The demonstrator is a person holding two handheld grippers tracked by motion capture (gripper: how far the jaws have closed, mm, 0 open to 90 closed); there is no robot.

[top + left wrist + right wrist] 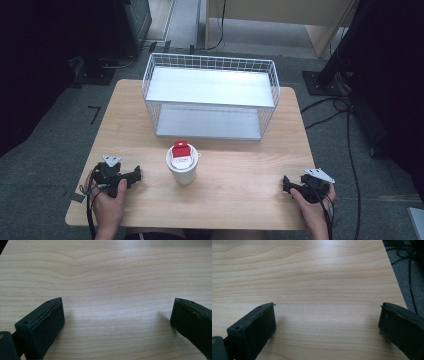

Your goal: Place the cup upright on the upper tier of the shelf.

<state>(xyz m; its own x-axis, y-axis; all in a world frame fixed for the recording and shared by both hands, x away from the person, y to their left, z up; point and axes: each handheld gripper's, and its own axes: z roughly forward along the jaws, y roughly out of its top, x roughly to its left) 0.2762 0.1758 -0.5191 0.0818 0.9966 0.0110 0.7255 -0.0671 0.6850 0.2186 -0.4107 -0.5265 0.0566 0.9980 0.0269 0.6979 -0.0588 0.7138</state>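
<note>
While both tongs [136, 174] [286, 184] rest released, grasp the light, tippable cup [182, 170] low around its wall.

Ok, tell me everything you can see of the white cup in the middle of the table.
The white cup stands upright on the wooden table, just in front of the wire shelf rack and apart from it. It looks like plastic or paper, tapering downward. A red and white item sits in its mouth. Neither gripper touches it.
</note>
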